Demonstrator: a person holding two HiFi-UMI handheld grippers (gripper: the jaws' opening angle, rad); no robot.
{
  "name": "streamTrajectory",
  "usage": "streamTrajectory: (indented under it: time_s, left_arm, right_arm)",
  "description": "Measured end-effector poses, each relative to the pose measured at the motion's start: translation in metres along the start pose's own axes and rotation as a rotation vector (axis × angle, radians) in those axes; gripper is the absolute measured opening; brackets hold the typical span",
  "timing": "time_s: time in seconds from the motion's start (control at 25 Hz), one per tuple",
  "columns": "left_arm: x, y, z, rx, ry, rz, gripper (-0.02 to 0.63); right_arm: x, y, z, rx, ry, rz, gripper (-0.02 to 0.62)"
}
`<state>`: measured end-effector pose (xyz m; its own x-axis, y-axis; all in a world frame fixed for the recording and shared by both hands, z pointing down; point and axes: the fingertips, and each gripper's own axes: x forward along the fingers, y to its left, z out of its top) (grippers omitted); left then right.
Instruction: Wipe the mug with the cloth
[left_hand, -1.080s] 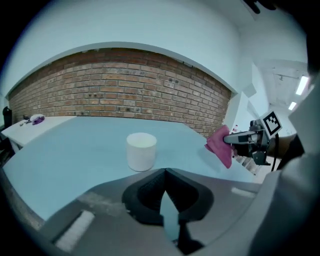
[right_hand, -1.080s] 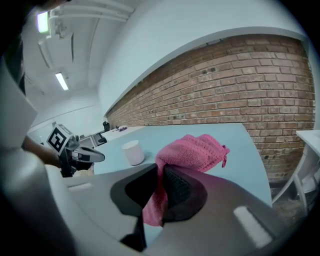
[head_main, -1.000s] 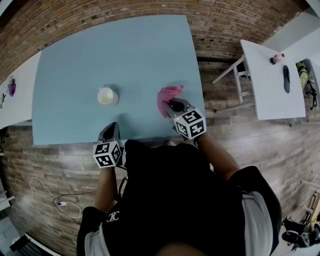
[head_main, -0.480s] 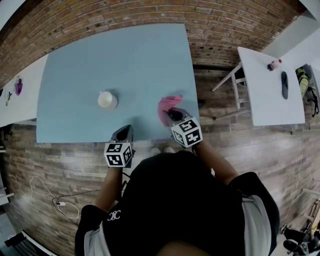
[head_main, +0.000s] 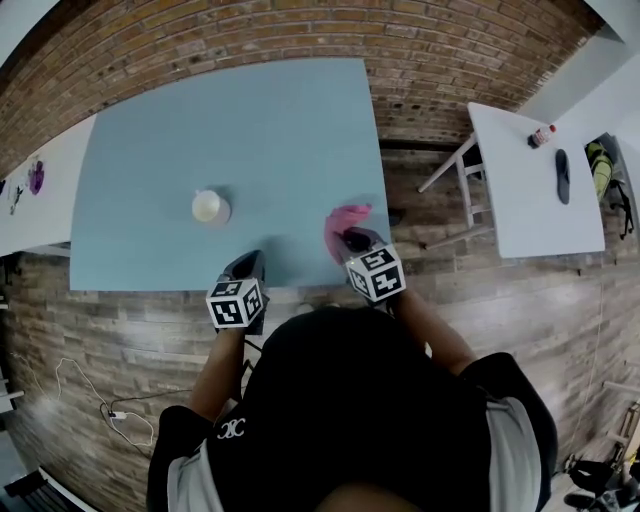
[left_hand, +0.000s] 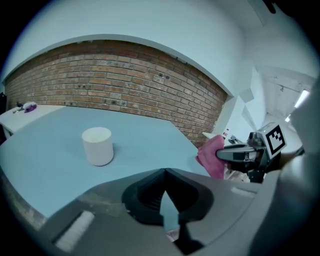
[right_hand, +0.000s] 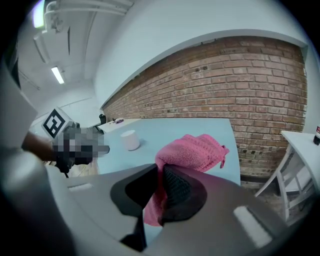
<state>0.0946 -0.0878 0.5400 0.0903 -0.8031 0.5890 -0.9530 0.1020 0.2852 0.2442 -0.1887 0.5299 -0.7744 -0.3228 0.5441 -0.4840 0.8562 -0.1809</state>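
Two tools meet at the near edge of a blue table (head_main: 250, 120): the right tool (head_main: 350, 238) pinches a pink cloth (head_main: 345, 218), while the left tool (head_main: 245, 262), jaws pressed together and empty, sits well apart from the upright white mug (head_main: 210, 206), which stands left of the cloth.

Left gripper (head_main: 248, 263) has slid right along the near edge of the table (head_main: 230, 120); it was roughly in line with the mug (head_main: 209, 206) and now sits clearly right of it. Right gripper (head_main: 352, 238) has drawn back toward the near edge, bringing the pink cloth (head_main: 342, 218) with it, closer to the near right corner. Cloth looks more bunched. The gap between the two grippers has narrowed.
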Motion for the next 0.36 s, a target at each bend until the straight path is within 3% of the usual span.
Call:
streamTrajectory:
  time_s: [0.36]
  left_arm:
    - [0.017, -0.022, 0.003, 0.021, 0.019, -0.037, 0.006]
  right_arm:
    - [-0.005, -0.02, -0.008, -0.018, 0.041, -0.027, 0.035]
